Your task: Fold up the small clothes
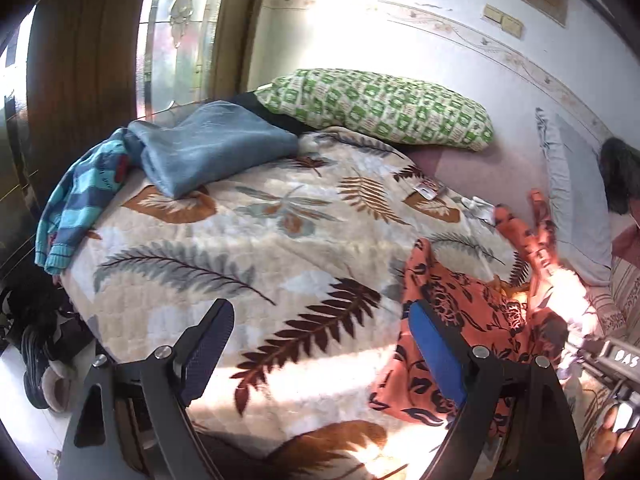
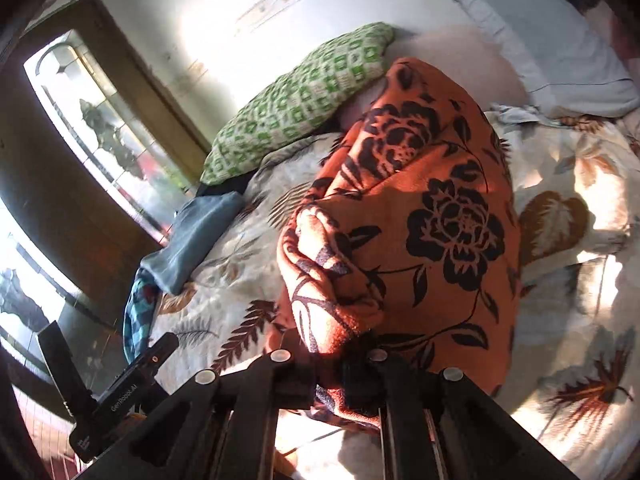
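- Your left gripper [image 2: 120, 396] reads "GenRobot.AI" on its body at the lower left of the right wrist view; at the right edge of the left wrist view the right gripper's [image 2: 332, 380] body shows "DAS", the rest cut off
- A small tag [image 1: 430, 189] on the quilt [image 1: 240, 240] carries print too small to read
- Your right gripper is clenched on the orange cloth [image 2: 420, 220]; the pinch point is buried in folds, so its pads are hidden
- Your left gripper [image 1: 320, 344] is released, its jaws wide with only quilt between them
- The cloth hangs bunched from the grip, its long axis running from bottom centre up toward the upper middle of the right wrist view; it covers much of the quilt there
- In the left wrist view the cloth [image 1: 460, 312] sits at lower right, stretching up and right toward the frame edge
- Glare washes out its right end
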`<state>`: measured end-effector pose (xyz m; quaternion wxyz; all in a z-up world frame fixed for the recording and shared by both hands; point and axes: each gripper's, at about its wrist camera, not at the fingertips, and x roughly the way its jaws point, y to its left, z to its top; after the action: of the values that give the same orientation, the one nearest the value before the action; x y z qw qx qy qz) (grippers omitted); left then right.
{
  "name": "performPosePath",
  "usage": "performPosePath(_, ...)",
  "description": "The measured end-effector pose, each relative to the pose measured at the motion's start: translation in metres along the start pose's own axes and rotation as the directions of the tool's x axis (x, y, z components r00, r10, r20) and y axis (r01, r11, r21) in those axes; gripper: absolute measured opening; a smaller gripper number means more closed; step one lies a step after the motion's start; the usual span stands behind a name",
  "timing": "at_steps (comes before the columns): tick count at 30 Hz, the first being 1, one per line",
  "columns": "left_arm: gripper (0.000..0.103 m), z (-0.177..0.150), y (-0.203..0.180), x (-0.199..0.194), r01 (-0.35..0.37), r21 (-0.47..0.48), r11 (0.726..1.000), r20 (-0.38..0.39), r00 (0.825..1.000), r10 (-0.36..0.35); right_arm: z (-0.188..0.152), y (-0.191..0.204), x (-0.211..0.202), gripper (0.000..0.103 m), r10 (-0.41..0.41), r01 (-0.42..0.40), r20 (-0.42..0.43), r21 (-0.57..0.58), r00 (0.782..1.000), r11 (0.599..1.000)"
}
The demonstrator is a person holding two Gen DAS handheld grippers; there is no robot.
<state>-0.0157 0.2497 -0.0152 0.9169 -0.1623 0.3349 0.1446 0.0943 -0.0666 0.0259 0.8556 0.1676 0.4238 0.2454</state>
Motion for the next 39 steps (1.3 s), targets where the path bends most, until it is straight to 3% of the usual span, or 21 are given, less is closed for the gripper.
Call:
performPosePath(3,0.090,0.000,0.016,0.000,-0.018,-0.022,1.000,-0.011,1.000,0.017,-0.025,0.031,0.069,0.016,0.052,-0.054,-0.151,-0.012,0.987,0.998)
performPosePath(4,0.090,0.000,0.017,0.001,-0.024,-0.021,0.999,-0.021,1.000,0.023,-0.038,0.035,0.097,0.020,0.044,-0.047,-0.221,-0.009,0.974,0.999)
performPosePath(5,0.090,0.000,0.018,0.001,-0.019,-0.018,1.000,-0.031,0.999,0.018,-0.053,0.038,0.126,0.033,0.027,-0.034,-0.308,-0.017,0.951,0.999)
performPosePath(6,0.090,0.000,0.017,0.000,-0.006,-0.015,1.000,-0.027,1.000,0.005,-0.066,0.041,0.145,0.036,-0.005,-0.012,-0.374,-0.044,0.928,0.999)
performPosePath(7,0.090,0.001,0.015,-0.002,0.001,-0.006,1.000,-0.018,1.000,-0.001,-0.072,0.044,0.141,0.037,-0.019,-0.008,-0.331,-0.079,0.943,0.997)
performPosePath(8,0.090,0.003,0.010,-0.001,0.008,0.004,1.000,-0.016,1.000,-0.008,-0.074,0.047,0.129,0.061,0.027,-0.053,-0.289,-0.081,0.957,0.995)
performPosePath(9,0.090,0.004,0.003,0.000,0.029,0.006,1.000,-0.020,0.999,-0.029,-0.073,0.046,0.116,0.078,0.113,-0.133,-0.282,-0.052,0.953,0.990)
performPosePath(10,0.090,0.006,-0.005,0.001,0.059,0.007,0.998,-0.023,0.998,-0.059,-0.073,0.042,0.102,0.078,0.174,-0.186,-0.275,-0.019,0.946,0.982)
performPosePath(12,0.090,0.010,-0.030,0.006,0.122,0.034,0.992,-0.031,0.992,-0.121,-0.075,0.028,0.072,0.078,0.207,-0.212,-0.243,0.008,0.948,0.977)
performPosePath(15,0.090,0.010,-0.075,0.014,0.209,0.111,0.972,-0.032,0.978,-0.206,-0.080,-0.009,0.035,0.078,0.188,-0.175,-0.183,0.082,0.965,0.981)
performPosePath(18,0.090,-0.001,-0.112,0.033,0.273,0.163,0.948,-0.087,0.961,-0.261,-0.090,-0.054,0.001,0.078,0.182,-0.155,-0.125,0.199,0.975,0.968)
performPosePath(20,0.090,-0.017,-0.129,0.053,0.253,0.218,0.943,-0.126,0.965,-0.230,-0.096,-0.082,-0.019,0.078,0.167,-0.138,-0.090,0.265,0.982,0.954)
performPosePath(22,0.090,-0.039,-0.135,0.085,0.149,0.285,0.947,-0.186,0.978,-0.098,-0.098,-0.104,-0.034,0.078,0.159,-0.135,-0.054,0.307,0.986,0.942)
performPosePath(24,0.090,-0.066,-0.129,0.123,0.090,0.320,0.943,-0.314,0.949,0.016,-0.101,-0.120,-0.047,0.078,0.148,-0.133,-0.021,0.327,0.989,0.936)
performPosePath(25,0.092,-0.073,-0.120,0.130,0.114,0.275,0.955,-0.332,0.943,-0.017,-0.101,-0.128,-0.055,0.078,0.139,-0.128,-0.010,0.333,0.990,0.934)
performPosePath(26,0.094,-0.072,-0.113,0.128,0.128,0.231,0.965,-0.315,0.948,-0.050,-0.102,-0.132,-0.059,0.078,0.134,-0.125,-0.003,0.338,0.991,0.933)
performPosePath(31,0.094,-0.068,-0.121,0.119,0.120,0.282,0.952,-0.270,0.962,-0.041,-0.100,-0.155,-0.079,0.078,0.093,-0.090,0.010,0.364,0.996,0.927)
performPosePath(35,0.094,-0.069,-0.114,0.117,0.122,0.245,0.962,-0.268,0.962,-0.054,-0.106,-0.171,-0.105,0.078,0.011,-0.028,0.044,0.402,0.999,0.915)
performPosePath(39,0.094,-0.061,-0.111,0.106,0.124,0.224,0.967,-0.220,0.973,-0.074,-0.114,-0.164,-0.127,0.078,-0.033,0.010,0.055,0.379,0.998,0.925)
